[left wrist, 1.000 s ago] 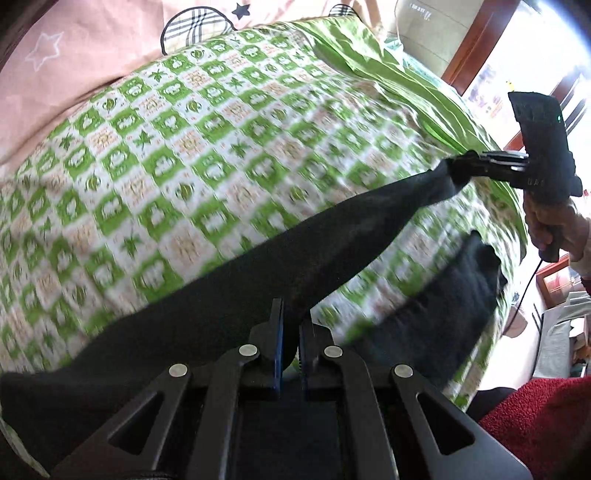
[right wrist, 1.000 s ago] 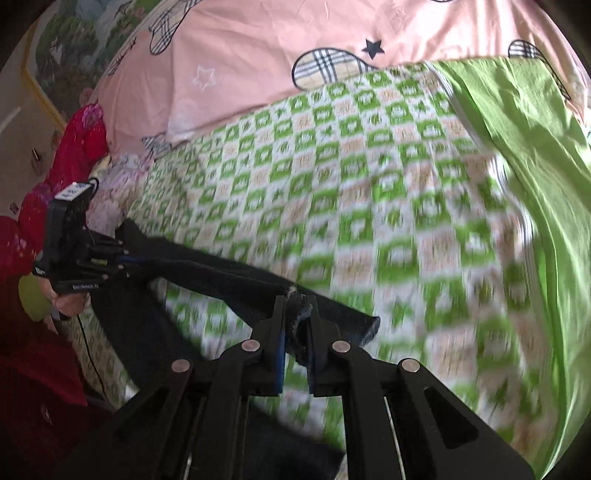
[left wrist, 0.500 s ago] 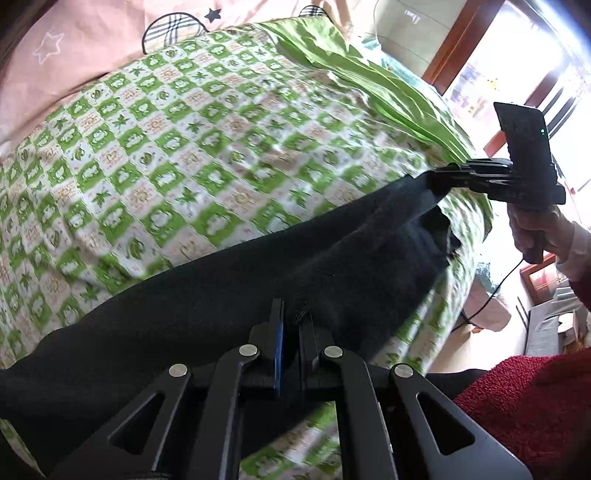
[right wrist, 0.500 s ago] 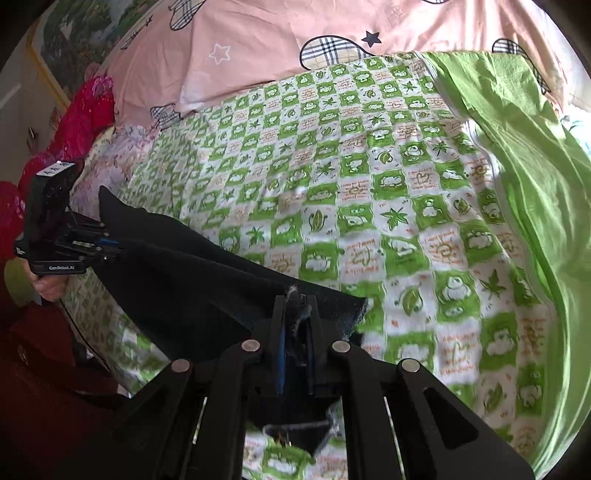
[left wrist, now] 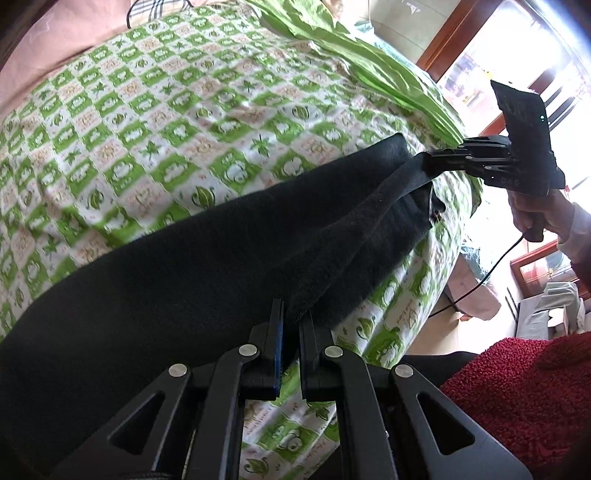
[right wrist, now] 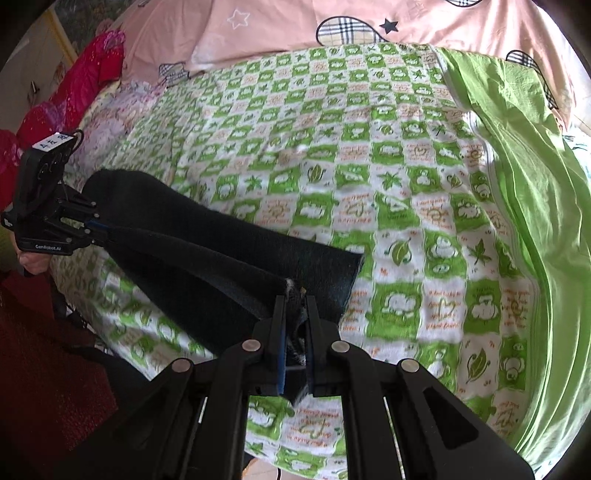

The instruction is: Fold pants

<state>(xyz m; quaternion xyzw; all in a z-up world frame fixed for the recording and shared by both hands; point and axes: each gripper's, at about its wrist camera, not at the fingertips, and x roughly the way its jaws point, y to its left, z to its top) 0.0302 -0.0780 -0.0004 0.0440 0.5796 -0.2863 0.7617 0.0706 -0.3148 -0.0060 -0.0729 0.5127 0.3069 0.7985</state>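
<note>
Black pants (left wrist: pixel 177 266) lie stretched across the green checked bedspread (left wrist: pixel 147 122), near the bed's front edge. My left gripper (left wrist: pixel 291 325) is shut on one end of the top edge of the pants. My right gripper (right wrist: pixel 295 314) is shut on the other end, where a frayed white bit of cloth shows between its fingers. In the left wrist view the right gripper (left wrist: pixel 428 162) appears at the far right, pulling a taut band of cloth. In the right wrist view the left gripper (right wrist: pixel 103 230) sits at the far left, and the pants (right wrist: pixel 207 254) spread flat between the two.
Pink pillows (right wrist: pixel 332 26) lie at the head of the bed, and a plain green sheet (right wrist: pixel 535 206) covers its right side. Red clothing (right wrist: pixel 85 77) is piled at the left. A red knit sleeve (left wrist: pixel 517 387) and a trailing cable (left wrist: pixel 491 266) are off the bed's edge.
Both grippers carried the pants toward the near side of the bed and lower. The hanging lower layer now lies flat under the top one, and the cloth spreads wider over the bedspread.
</note>
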